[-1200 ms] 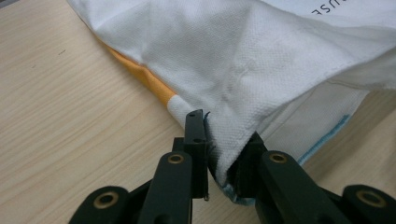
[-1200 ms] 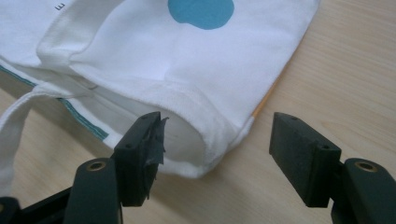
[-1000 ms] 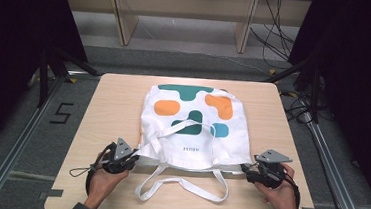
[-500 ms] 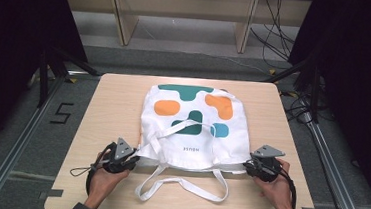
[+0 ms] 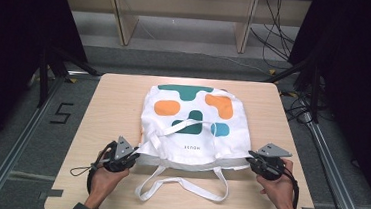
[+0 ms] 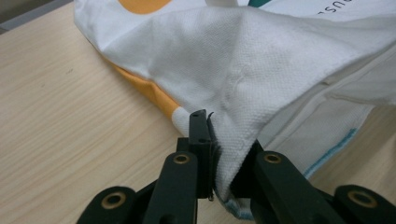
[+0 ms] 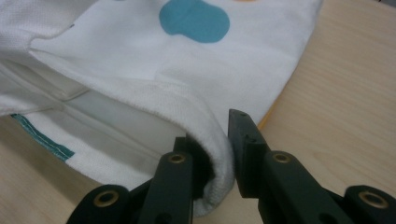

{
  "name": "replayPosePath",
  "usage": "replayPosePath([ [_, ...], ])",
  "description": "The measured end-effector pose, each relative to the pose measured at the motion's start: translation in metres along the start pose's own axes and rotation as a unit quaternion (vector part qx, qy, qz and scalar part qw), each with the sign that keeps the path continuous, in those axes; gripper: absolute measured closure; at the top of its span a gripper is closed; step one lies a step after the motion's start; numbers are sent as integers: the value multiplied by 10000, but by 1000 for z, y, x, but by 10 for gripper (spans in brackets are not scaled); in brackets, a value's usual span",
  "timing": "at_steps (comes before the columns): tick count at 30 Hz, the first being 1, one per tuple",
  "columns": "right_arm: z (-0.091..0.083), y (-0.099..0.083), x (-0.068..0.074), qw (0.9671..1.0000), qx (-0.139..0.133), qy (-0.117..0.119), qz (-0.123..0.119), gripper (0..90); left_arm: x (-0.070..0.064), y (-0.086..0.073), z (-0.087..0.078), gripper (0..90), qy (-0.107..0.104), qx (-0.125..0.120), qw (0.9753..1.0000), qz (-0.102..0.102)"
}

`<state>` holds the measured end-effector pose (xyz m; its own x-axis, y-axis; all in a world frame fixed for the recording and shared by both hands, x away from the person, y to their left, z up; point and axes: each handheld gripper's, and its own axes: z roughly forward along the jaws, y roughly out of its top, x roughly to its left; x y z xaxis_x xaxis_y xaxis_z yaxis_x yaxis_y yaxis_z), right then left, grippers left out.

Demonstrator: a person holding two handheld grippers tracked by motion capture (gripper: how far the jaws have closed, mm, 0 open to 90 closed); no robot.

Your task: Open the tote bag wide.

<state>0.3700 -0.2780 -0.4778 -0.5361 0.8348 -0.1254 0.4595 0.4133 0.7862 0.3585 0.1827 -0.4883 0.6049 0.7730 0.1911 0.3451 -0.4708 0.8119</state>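
Wooden worktop point(image 5: 113, 104) carries the bag point(image 5: 192, 120); both my jaws clamp its near corners, so I'd lift evenly.

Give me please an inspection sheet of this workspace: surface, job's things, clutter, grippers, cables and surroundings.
Surface: light wooden table.
Job's things: white tote bag lying flat, handles toward the person.
Clutter: nothing seen.
Grippers: left gripper shut on the bag's near corner; right gripper has the other near corner's hem between its jaws, grip not certain.
Cables: black cable loops from the left gripper; loose cables on the floor behind.
Surroundings: wooden shelf frame, dark curtains, floor mark "5".
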Motion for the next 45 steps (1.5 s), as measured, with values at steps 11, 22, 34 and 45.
replayPosePath([
  [11, -23, 18, -2, 9979, -570, 79, 288, 798, -1, 21, -19, 831, 21, -491, 9988, -91],
  [22, -57, 58, -10, 9924, -1151, 170, 409, 809, 8, 65, -51, 834, 238, -1077, 9939, -66],
  [34, -93, 107, -18, 9861, -1657, 146, 56, 817, 18, 100, -86, 837, 316, -1769, 9836, -150],
  [45, -119, 129, -17, 9824, -1856, 183, -35, 823, 18, 135, -117, 841, 516, -2150, 9752, 87],
])
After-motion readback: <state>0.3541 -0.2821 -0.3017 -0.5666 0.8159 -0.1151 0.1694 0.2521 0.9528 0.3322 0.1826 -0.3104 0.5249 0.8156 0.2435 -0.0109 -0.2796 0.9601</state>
